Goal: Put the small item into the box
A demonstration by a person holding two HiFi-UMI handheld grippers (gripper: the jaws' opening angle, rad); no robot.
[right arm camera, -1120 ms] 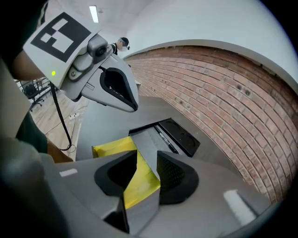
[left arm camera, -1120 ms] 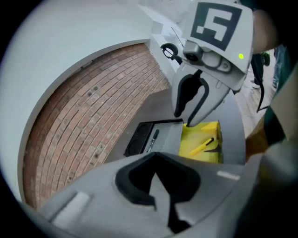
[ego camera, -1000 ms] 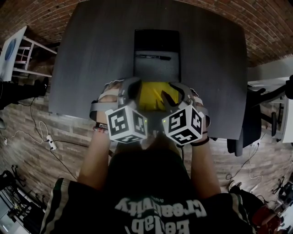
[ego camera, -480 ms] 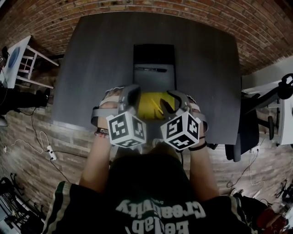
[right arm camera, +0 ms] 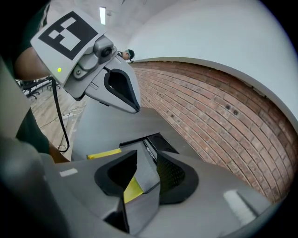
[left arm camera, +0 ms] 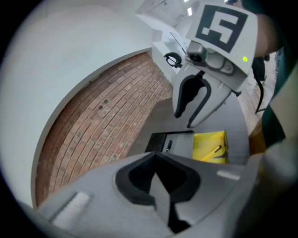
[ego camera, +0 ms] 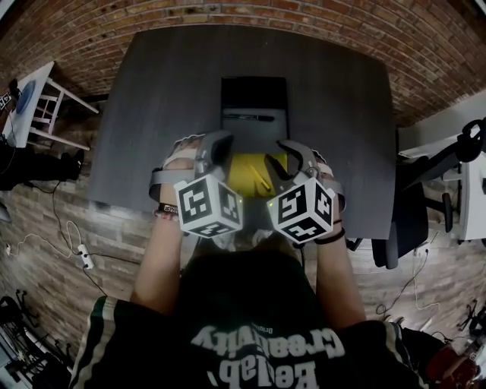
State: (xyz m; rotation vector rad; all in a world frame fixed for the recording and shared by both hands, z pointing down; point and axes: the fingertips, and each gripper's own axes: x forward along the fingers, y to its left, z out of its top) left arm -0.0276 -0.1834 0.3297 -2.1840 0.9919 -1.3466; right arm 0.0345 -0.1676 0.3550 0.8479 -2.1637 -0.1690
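A flat box [ego camera: 254, 106] lies in the middle of the dark table [ego camera: 152, 114]. Its far part is black; its grey near part holds a thin black pen [ego camera: 250, 116]. A yellow sheet-like piece [ego camera: 247, 167] with a yellow pencil [ego camera: 260, 176] on it adjoins the box's near end. Both grippers hover above the table's near edge, on either side of the yellow piece. My left gripper [ego camera: 220, 144] [left arm camera: 156, 155] has its jaws together and holds nothing. My right gripper [ego camera: 285, 152] [right arm camera: 146, 155] is open and holds nothing; box [right arm camera: 149, 142] and yellow piece [right arm camera: 132, 188] show through its gap.
A white stool [ego camera: 34, 99] stands left of the table. An office chair [ego camera: 410, 220] and a white desk [ego camera: 471, 190] are at the right. Cables and a power strip [ego camera: 85, 241] lie on the floor at the left. A brick wall [ego camera: 342, 23] runs behind the table.
The head view has shifted a little. Both grippers have drawn slightly toward the person, so more of the yellow piece and its pencil shows between them.
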